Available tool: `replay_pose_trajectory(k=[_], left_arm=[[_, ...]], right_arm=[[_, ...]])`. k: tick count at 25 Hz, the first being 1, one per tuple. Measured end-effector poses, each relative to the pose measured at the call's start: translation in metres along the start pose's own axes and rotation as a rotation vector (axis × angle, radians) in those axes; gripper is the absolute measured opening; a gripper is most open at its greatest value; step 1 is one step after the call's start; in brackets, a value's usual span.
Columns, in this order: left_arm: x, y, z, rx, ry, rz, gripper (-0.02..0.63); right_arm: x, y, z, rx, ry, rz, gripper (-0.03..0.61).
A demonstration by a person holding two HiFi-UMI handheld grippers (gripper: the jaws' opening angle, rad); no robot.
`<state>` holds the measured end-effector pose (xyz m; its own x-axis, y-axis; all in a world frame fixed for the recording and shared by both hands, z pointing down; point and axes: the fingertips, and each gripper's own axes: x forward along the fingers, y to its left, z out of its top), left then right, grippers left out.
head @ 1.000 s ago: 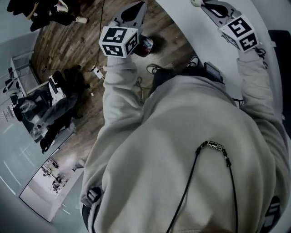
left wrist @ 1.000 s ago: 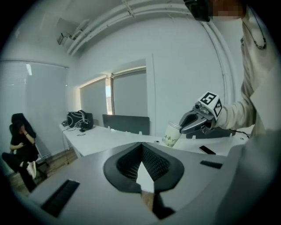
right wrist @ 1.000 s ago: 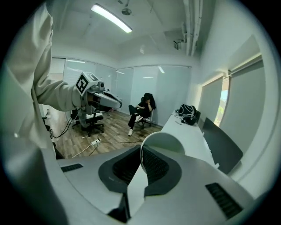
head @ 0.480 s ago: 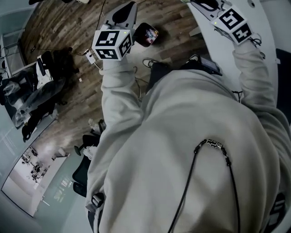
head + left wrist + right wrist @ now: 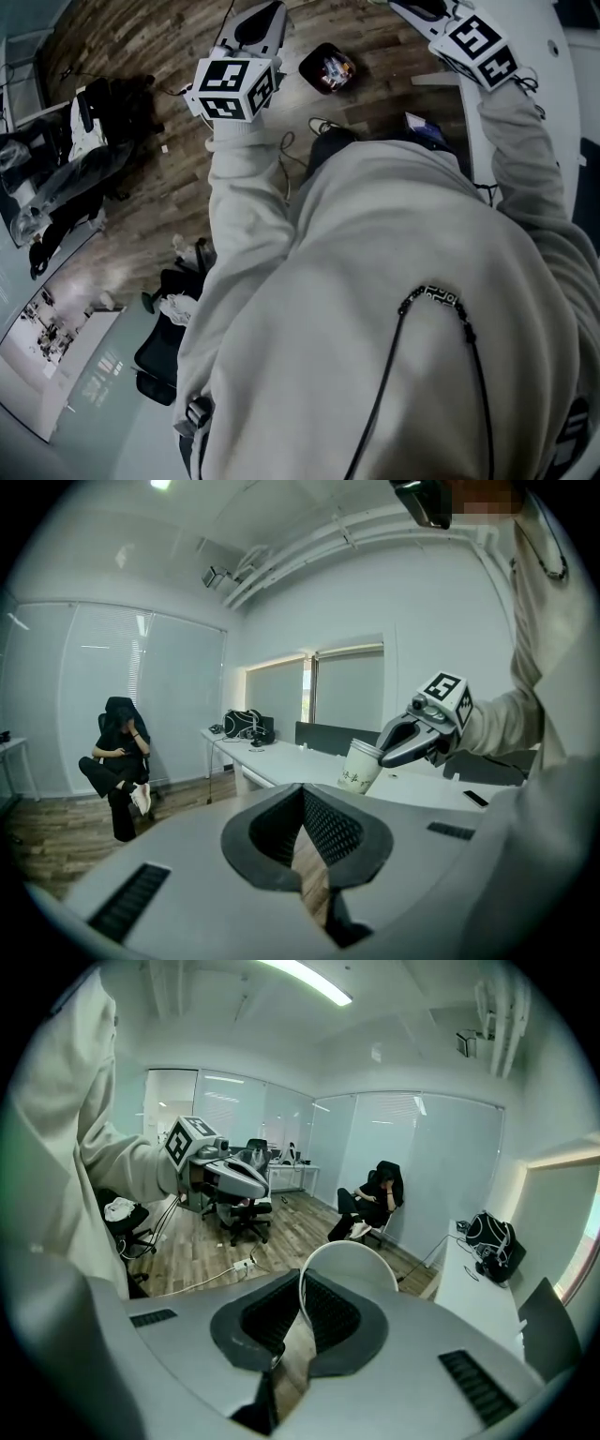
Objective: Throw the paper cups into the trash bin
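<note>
Head view: trash bin (image 5: 328,68) now sits clear on the floor ahead. Right hand-held gripper (image 5: 302,1281) still pinches the paper cup (image 5: 360,766); left hand-held gripper (image 5: 302,797) clenched, empty. Drop looks close.

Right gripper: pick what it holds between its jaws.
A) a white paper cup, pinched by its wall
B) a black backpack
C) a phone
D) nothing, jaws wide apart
A: in the right gripper view the right gripper is shut on the thin wall of a white paper cup, and the left gripper view shows that cup hanging from it over the white table.
</note>
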<state>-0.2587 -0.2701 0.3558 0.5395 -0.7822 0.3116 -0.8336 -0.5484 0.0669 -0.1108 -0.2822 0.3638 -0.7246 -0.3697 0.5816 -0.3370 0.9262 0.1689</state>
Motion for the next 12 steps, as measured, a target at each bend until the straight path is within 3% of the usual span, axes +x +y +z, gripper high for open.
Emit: replay_pose_trajectory(k=[6, 12], left_arm=[[-0.03, 0.058, -0.02, -0.014, 0.005, 0.003, -0.005], [-0.046, 0.08, -0.032, -0.058, -0.022, 0.053, -0.005]], right_arm=[[0.066, 0.021, 0.043, 0.002, -0.003, 0.034, 0.037], [0.099, 0.041, 0.06, -0.053, 0.007, 0.103, 0.037]])
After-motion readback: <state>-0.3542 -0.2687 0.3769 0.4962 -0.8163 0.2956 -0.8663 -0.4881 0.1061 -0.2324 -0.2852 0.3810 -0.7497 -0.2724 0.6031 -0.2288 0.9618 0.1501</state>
